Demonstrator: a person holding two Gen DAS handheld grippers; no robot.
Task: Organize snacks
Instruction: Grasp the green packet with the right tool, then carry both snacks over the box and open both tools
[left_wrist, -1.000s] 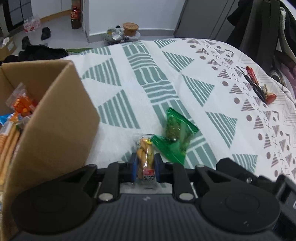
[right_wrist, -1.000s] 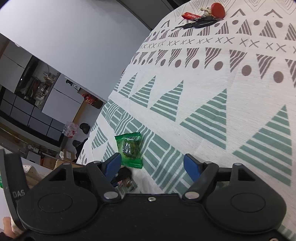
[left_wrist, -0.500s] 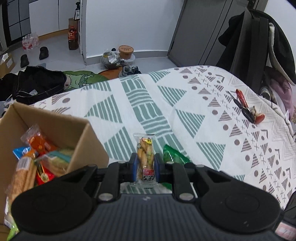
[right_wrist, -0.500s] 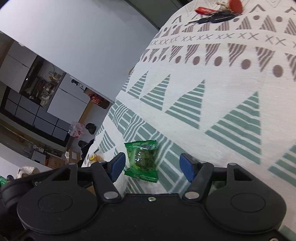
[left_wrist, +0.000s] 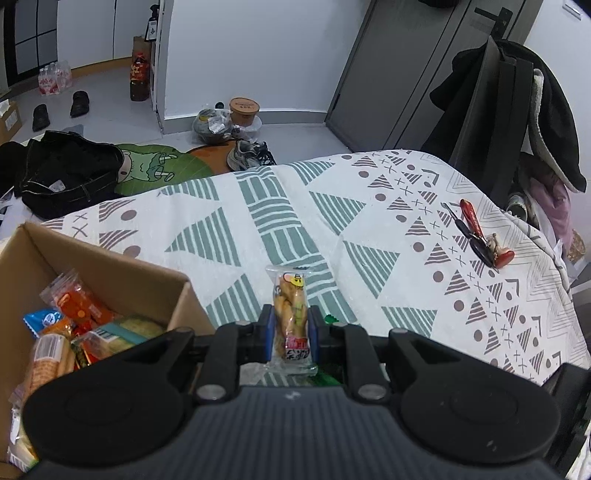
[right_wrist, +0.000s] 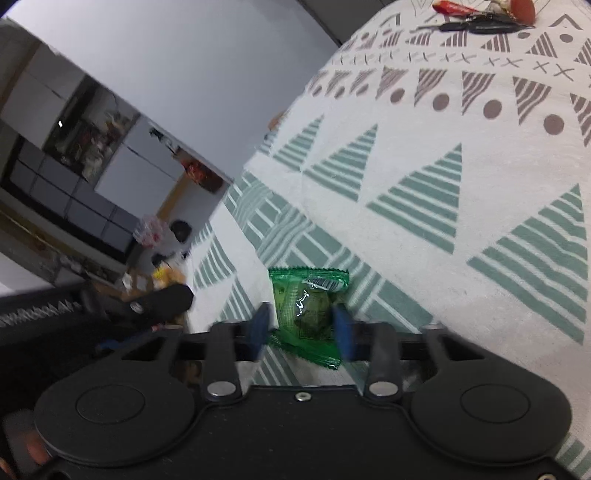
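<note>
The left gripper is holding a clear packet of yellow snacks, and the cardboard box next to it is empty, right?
Not quite. The left gripper does hold the clear packet of yellow snacks, but the cardboard box beside it is not empty: the left wrist view shows several snack packets already inside it.

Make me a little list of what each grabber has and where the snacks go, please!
left gripper: shut on the clear snack pack, lifted off the cloth
right gripper: jaws closing around the green snack packet, which lies on the cloth; pads not clearly pressing it yet
cardboard box: open, beside the left gripper, already holding several snacks
patterned cloth: white with green and brown shapes
keys: lying on the far side of the cloth, untouched
</note>
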